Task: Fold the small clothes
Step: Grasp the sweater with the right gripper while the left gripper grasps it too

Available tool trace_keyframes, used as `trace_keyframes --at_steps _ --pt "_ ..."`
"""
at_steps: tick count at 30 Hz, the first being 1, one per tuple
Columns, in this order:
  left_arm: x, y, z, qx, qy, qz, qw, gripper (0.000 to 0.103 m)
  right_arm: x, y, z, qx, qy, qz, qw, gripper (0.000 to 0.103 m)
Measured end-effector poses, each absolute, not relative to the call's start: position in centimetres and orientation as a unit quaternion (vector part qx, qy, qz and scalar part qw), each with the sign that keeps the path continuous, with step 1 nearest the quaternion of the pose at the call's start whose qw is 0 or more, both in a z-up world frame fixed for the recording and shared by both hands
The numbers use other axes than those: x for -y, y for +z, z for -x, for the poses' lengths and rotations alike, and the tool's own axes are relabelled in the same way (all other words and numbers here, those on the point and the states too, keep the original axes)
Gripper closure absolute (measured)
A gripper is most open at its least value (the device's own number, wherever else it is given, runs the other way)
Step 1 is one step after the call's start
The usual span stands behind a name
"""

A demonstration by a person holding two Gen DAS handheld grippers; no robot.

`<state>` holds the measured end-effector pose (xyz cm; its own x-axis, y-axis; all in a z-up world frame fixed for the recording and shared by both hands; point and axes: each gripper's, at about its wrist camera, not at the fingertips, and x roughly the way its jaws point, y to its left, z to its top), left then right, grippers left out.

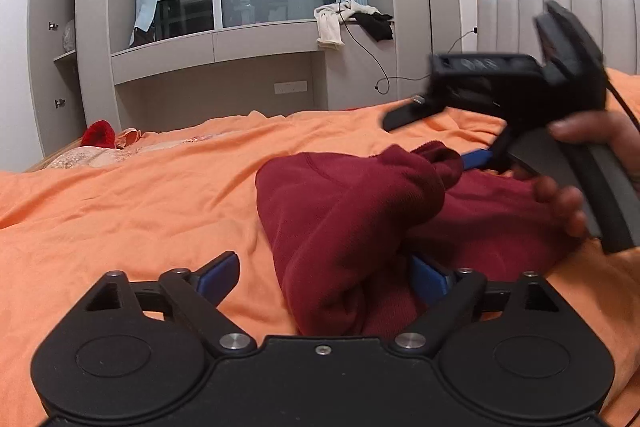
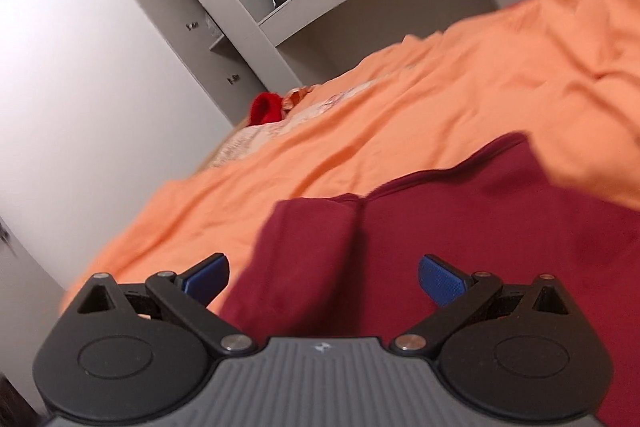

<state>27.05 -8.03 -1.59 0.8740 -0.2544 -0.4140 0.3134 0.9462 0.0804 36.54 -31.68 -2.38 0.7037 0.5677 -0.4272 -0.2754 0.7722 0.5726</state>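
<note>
A dark red garment (image 1: 352, 211) lies bunched on the orange bedsheet (image 1: 140, 203). My left gripper (image 1: 324, 279) is open, its blue fingers spread wide, with a fold of the garment lying between them and covering part of the right finger. In the left wrist view the right gripper's body (image 1: 520, 95) is held by a hand above the garment's far right side. In the right wrist view my right gripper (image 2: 324, 281) is open and empty, just above the flat red garment (image 2: 460, 247).
A bright red item (image 1: 99, 134) and a peach patterned cloth (image 1: 132, 143) lie at the bed's far left. Grey cabinets and a window stand beyond the bed. White and black clothes (image 1: 352, 21) lie on the sill. A padded headboard (image 1: 560, 19) stands at right.
</note>
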Motion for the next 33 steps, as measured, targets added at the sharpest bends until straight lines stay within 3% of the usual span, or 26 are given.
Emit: trace_keyframes --at_steps 4,7,9,18,26,33 --pt "8.0 -1.7 -26.9 -0.204 -0.157 -0.070 0.964 0.026 30.4 -2.7 -37.4 -0.307 0.244 -0.224 0.892 0.019" --pt "8.1 -1.7 -26.8 -0.203 -0.164 -0.068 0.963 0.043 29.6 -3.1 -37.4 -0.313 0.242 -0.202 0.896 0.032" --pt "8.3 -1.8 -26.8 -0.205 -0.166 -0.073 0.962 0.046 29.1 -3.5 -37.4 -0.321 0.241 -0.195 0.895 0.046" --pt "9.0 -2.1 -26.9 -0.204 -0.162 -0.083 0.962 0.062 27.1 -3.9 -36.9 -0.312 0.229 -0.160 0.908 0.090" --pt "10.8 -0.6 -27.5 -0.203 -0.145 -0.083 0.965 0.077 27.6 -0.5 -34.6 -0.246 0.227 -0.136 0.932 0.094" --pt "14.0 1.4 -27.7 -0.190 -0.161 -0.082 0.965 0.082 30.3 1.7 -33.2 -0.214 0.211 -0.145 0.943 0.094"
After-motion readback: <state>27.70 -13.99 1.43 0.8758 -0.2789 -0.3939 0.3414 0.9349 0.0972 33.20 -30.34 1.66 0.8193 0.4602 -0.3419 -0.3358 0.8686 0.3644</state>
